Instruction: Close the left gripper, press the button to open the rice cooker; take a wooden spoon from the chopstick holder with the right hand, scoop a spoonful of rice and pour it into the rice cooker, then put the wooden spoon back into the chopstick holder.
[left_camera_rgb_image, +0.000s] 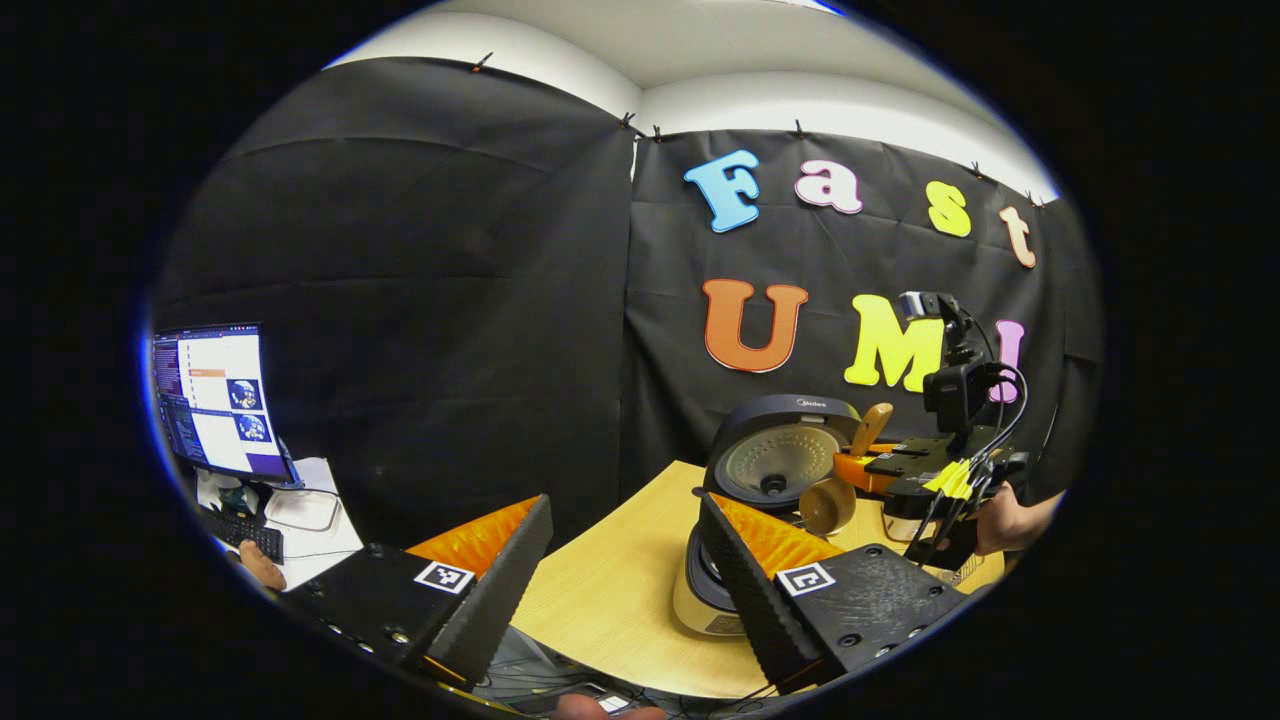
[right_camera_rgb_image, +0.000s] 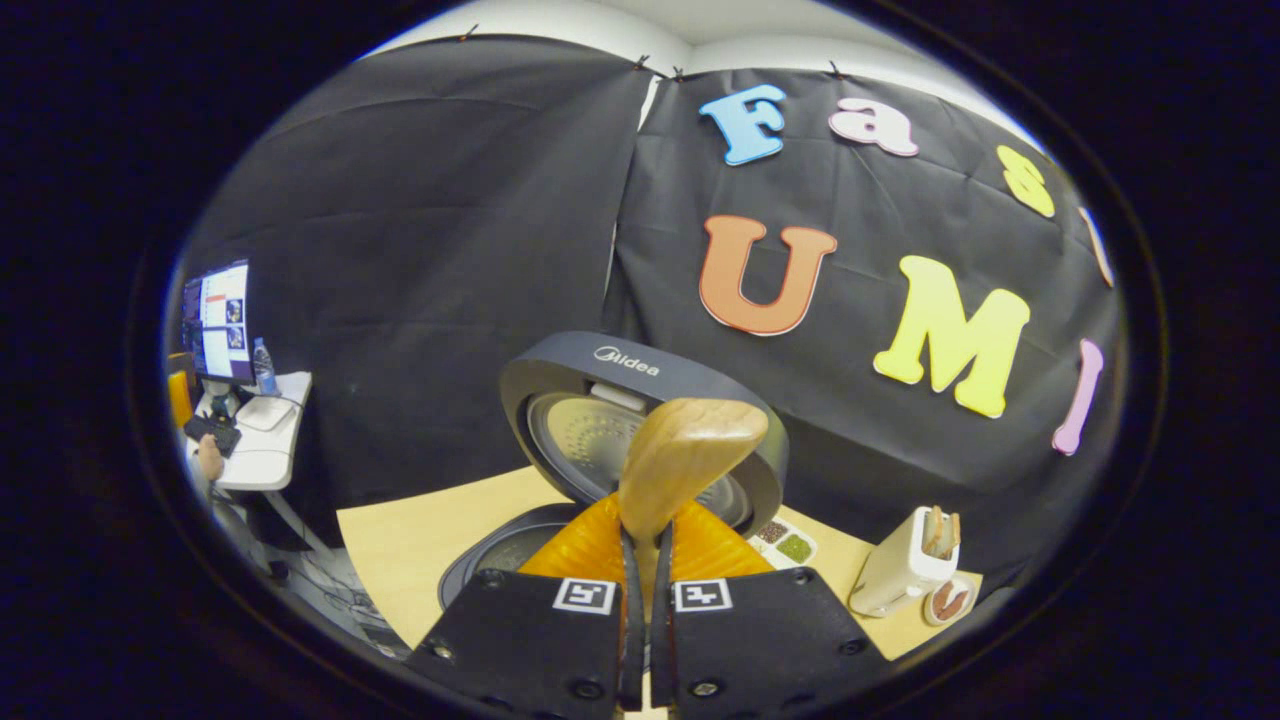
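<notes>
Wooden spoon clamped in right claw, bowl hidden; left claw spread apart.

From my left gripper view, the rice cooker sits on the table, lid up, with the right gripper just right of it, wooden spoon between. In my right gripper view the spoon stands before the lid; a chopstick holder stands right, a divided tray between them.
</notes>
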